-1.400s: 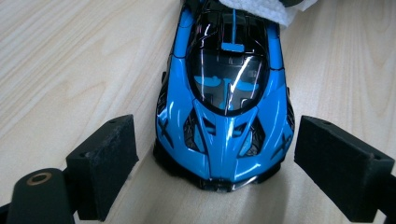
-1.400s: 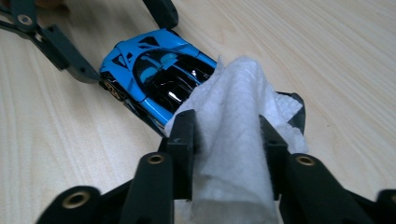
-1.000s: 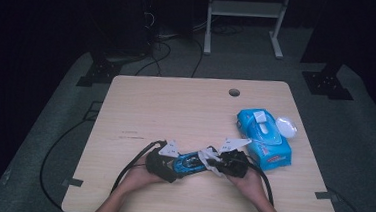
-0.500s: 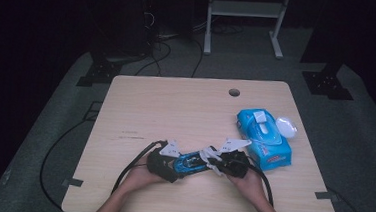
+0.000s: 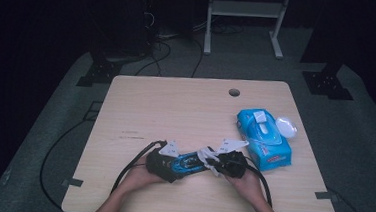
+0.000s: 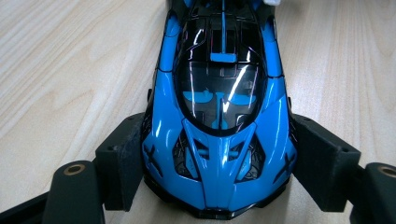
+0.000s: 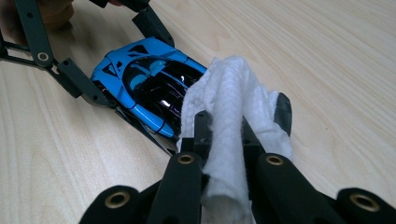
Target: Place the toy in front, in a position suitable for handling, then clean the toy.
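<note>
A glossy blue toy car (image 5: 188, 162) (image 6: 219, 107) (image 7: 149, 88) lies on the wooden table (image 5: 185, 111) near its front edge. My left gripper (image 5: 172, 166) (image 6: 217, 163) is shut on the car's nose, one pad against each flank. My right gripper (image 5: 214, 163) (image 7: 224, 135) is shut on a white wipe (image 7: 229, 107) (image 5: 206, 155). The wipe drapes over the car's rear end and hides it. The left gripper's jaws show beyond the car in the right gripper view.
A blue pack of wipes (image 5: 264, 136) lies at the right of the table, with a white lid or wipe (image 5: 286, 126) beside it. A round cable hole (image 5: 234, 92) sits near the far edge. Black cables (image 5: 137, 162) trail off the front left.
The right gripper with the wipe has shifted slightly against the car's rear. The left gripper and the car have kept still.
</note>
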Tool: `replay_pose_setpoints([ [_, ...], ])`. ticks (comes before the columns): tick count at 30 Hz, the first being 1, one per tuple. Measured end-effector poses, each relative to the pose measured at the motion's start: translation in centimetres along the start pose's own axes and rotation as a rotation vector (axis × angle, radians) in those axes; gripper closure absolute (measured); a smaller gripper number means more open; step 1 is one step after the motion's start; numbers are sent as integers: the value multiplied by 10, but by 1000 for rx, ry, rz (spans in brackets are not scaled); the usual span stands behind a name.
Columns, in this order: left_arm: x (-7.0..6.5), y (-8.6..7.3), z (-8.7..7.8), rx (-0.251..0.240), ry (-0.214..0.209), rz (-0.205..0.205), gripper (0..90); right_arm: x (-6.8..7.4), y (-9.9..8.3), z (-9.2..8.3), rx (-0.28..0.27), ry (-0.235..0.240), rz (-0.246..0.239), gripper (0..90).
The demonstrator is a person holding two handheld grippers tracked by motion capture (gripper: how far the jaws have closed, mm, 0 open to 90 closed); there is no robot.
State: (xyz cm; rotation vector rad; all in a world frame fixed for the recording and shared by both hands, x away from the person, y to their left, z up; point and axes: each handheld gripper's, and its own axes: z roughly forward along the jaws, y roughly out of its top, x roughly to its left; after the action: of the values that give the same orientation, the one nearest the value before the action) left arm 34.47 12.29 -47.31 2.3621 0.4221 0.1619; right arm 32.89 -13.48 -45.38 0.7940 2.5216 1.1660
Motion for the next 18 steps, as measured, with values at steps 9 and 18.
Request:
replay_pose_setpoints([
  [9,3,-2,-3,-2,-9,-23,229,0,-1,-2,0,-8,3,834],
  [18,0,-1,-2,-4,-1,-10,239,31,18,20,-27,108,-62,833],
])
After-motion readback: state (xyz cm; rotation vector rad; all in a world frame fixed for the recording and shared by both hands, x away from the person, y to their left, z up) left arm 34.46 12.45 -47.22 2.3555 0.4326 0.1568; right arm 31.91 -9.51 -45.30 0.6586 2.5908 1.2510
